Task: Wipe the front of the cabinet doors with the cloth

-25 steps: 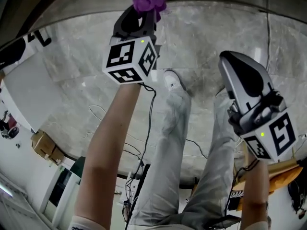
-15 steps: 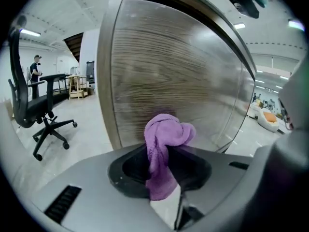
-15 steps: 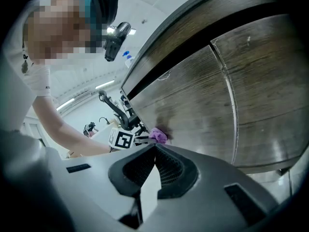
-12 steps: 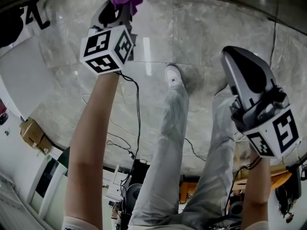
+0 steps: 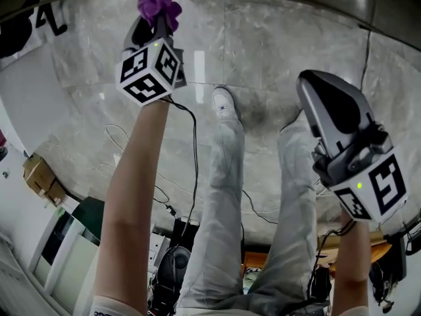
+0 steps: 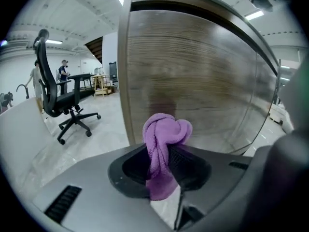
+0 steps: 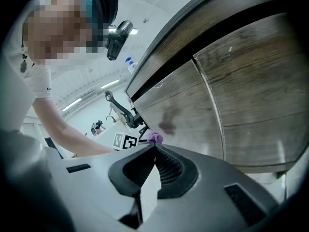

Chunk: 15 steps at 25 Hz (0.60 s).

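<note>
In the head view I am looking steeply down past my legs at the marble floor (image 5: 276, 38). The left gripper (image 5: 156, 21) is reaching forward with the purple cloth (image 5: 158, 4) bunched at its tip, and the right gripper (image 5: 314, 84) is hanging well apart from it. In the left gripper view the jaws are clamping on the cloth, which is standing up as a knotted wad close in front of the wood-grain cabinet door (image 6: 193, 76); I cannot tell whether it is touching. The wad is small, so I am judging that the hard jaw tips could scrape the cabinet door if I press at an angle, or the cloth could drag loose. In the right gripper view the jaws are resting together on nothing, pointing at the cabinet door; swinging that gripper in carelessly could knock the panel.
</note>
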{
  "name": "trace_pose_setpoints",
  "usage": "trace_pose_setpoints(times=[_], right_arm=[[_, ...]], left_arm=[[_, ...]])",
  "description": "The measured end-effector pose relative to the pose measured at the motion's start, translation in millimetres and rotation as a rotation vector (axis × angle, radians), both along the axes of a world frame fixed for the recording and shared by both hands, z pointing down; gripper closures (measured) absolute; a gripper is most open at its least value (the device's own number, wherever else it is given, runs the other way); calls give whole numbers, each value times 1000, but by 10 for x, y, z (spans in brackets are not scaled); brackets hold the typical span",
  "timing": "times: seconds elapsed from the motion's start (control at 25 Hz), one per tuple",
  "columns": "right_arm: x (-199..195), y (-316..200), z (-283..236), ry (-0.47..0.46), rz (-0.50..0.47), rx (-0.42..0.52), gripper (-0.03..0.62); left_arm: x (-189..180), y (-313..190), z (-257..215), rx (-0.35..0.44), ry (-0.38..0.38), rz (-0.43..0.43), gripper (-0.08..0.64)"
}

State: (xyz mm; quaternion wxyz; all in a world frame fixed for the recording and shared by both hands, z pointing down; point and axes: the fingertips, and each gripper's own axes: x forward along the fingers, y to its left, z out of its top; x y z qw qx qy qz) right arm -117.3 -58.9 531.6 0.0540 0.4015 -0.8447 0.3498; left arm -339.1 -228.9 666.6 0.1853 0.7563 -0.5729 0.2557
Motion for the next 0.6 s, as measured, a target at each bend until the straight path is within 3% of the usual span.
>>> trace_pose_setpoints(times=[0.16,0.4,0.6], right_arm=[[260,189,-25,-6,-14,-16,565],[620,471,-13,-19,-1,-41,565],[1032,626,116,-12,80,-60,565]], left_arm=[[757,399,265,-58,62,31,454],[2026,733,495,-98,144,154,454],[2557,691,622,-104,180,164,454]])
